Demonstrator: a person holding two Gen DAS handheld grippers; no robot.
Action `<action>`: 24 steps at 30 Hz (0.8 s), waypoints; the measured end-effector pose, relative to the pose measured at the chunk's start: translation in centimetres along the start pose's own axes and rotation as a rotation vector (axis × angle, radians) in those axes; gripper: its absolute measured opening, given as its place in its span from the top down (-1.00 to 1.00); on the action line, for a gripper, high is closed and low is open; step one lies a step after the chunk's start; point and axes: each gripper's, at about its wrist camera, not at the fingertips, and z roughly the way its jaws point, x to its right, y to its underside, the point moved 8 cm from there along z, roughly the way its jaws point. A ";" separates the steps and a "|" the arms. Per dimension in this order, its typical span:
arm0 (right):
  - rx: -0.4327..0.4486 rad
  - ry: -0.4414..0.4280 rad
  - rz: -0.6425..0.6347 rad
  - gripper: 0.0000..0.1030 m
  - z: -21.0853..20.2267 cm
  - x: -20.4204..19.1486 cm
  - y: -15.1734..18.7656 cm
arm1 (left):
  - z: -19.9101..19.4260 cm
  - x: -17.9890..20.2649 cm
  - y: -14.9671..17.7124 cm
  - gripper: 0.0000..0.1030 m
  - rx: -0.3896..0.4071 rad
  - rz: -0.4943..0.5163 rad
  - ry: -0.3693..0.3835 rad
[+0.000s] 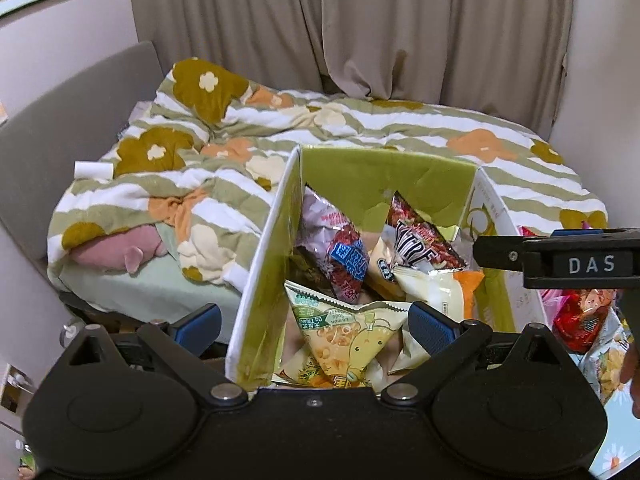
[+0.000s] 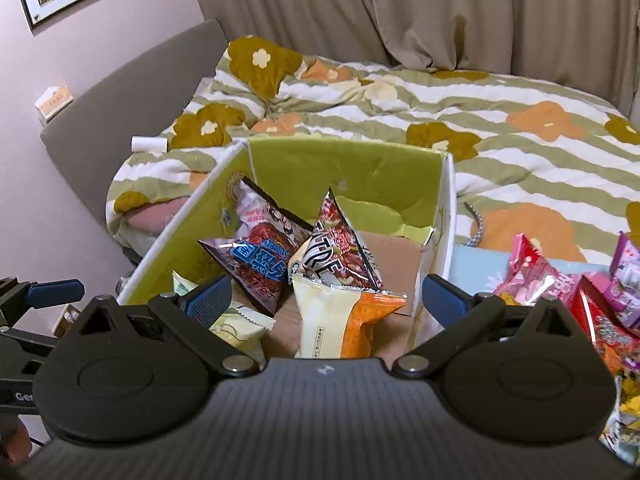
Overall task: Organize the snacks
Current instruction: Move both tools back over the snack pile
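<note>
An open cardboard box [image 1: 280, 240] with green inner walls [image 2: 340, 168] stands in front of the bed and holds several snack bags. In the left wrist view a pale yellow-green bag [image 1: 344, 336] lies nearest, with a red and blue bag [image 1: 340, 256] and a black-lettered red bag [image 1: 420, 248] behind it. In the right wrist view a cream and orange bag [image 2: 340, 316] lies in front. My left gripper [image 1: 316, 324] is open and empty above the box's left wall. My right gripper [image 2: 326, 300] is open and empty over the box.
A pile of loose snack bags [image 2: 560, 288] lies right of the box on a light blue surface; it also shows in the left wrist view [image 1: 580, 320]. The bed with a flowered quilt [image 2: 440, 100] fills the background. Curtains [image 1: 360, 20] hang behind.
</note>
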 end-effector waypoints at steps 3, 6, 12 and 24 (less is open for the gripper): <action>0.021 0.011 0.017 -1.00 -2.0 -0.1 0.1 | -1.5 0.1 -0.2 -0.97 0.026 0.021 -0.015; 0.048 0.039 0.040 -1.00 -4.0 0.1 0.2 | -2.8 0.7 -0.5 -0.97 0.059 0.057 -0.016; 0.121 0.099 0.099 -1.00 -8.8 2.0 1.3 | -5.3 3.7 -0.9 -0.97 0.126 0.114 0.071; 0.179 0.275 0.122 -1.00 -17.7 11.8 5.0 | -8.2 15.7 -0.3 -0.97 0.201 0.272 0.269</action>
